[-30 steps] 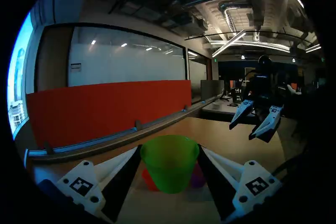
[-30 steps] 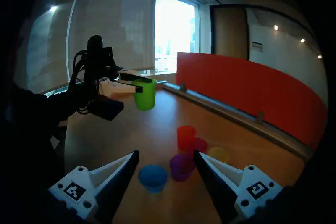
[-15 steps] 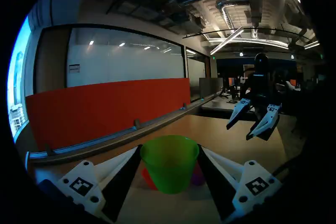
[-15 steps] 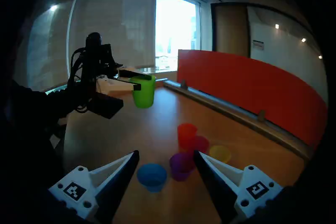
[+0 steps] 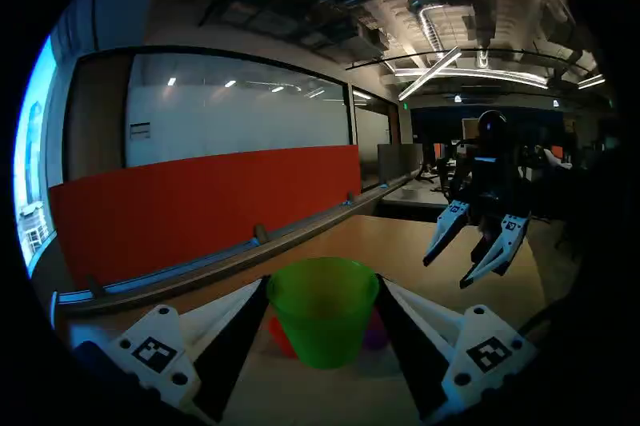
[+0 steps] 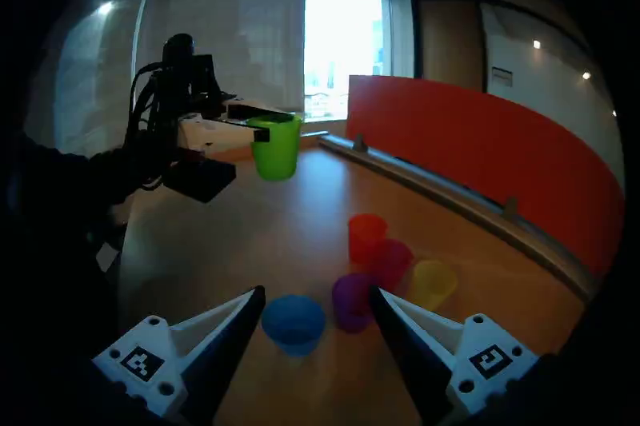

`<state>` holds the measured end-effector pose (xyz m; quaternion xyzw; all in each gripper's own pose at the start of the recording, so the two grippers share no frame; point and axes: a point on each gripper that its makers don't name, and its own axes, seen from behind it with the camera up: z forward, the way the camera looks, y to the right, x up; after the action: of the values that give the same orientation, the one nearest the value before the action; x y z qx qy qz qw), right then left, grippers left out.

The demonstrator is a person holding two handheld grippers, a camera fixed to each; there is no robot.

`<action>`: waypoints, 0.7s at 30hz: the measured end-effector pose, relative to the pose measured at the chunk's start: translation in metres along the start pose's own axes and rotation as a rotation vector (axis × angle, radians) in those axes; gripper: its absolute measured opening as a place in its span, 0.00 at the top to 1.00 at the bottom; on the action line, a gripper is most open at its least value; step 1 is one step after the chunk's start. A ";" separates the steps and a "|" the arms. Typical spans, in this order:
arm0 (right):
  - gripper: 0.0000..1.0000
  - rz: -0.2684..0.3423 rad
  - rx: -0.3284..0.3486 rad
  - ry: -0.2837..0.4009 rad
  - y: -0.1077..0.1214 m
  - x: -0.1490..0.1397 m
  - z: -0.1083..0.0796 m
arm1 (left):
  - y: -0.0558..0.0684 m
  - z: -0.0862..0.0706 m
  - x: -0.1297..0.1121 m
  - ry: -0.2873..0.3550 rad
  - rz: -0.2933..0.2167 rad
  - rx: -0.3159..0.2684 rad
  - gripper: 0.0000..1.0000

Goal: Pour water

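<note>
A green cup (image 5: 323, 320) is held upright above the wooden table, my left gripper (image 5: 320, 322) shut on it, one finger on each side. From the right gripper view the same green cup (image 6: 275, 146) hangs at the far left in the left gripper (image 6: 248, 126). My right gripper (image 6: 316, 322) is open and empty over the table; just ahead of its fingers stand a blue cup (image 6: 293, 324) and a purple cup (image 6: 353, 301). In the left gripper view the right gripper (image 5: 474, 244) hovers open at the far right.
Orange (image 6: 367, 236), magenta (image 6: 390, 261) and yellow (image 6: 433, 282) cups stand together on the wooden table (image 6: 240, 226). An orange-red partition (image 6: 496, 154) with a rail runs along the table's far side. A person's dark sleeve (image 6: 56, 194) is at the left.
The right gripper has dropped lower and moved nearer the cups on the table. The left gripper still holds the green cup at about the same height.
</note>
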<state>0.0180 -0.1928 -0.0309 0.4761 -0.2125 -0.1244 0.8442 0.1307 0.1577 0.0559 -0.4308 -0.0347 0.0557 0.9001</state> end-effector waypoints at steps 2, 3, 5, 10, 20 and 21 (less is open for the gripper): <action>0.00 -0.002 0.009 -0.011 -0.002 -0.005 0.004 | 0.001 -0.001 0.000 0.001 0.001 0.000 0.09; 0.00 -0.003 0.014 -0.018 -0.004 -0.008 0.007 | 0.001 -0.001 0.000 0.001 0.002 0.000 0.09; 0.00 -0.005 0.023 -0.029 -0.006 -0.013 0.011 | 0.002 -0.002 0.000 0.001 0.001 0.000 0.09; 0.00 -0.008 0.038 -0.061 -0.010 -0.028 0.020 | 0.001 -0.003 0.000 0.001 0.001 0.006 0.09; 0.00 -0.007 0.069 -0.119 -0.018 -0.056 0.036 | -0.001 -0.005 -0.002 -0.004 -0.005 0.009 0.09; 0.00 -0.009 0.071 -0.125 -0.019 -0.059 0.037 | -0.002 -0.005 -0.003 -0.005 -0.005 0.009 0.09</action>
<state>-0.0515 -0.2064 -0.0440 0.4981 -0.2672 -0.1500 0.8112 0.1286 0.1526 0.0541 -0.4264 -0.0377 0.0545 0.9021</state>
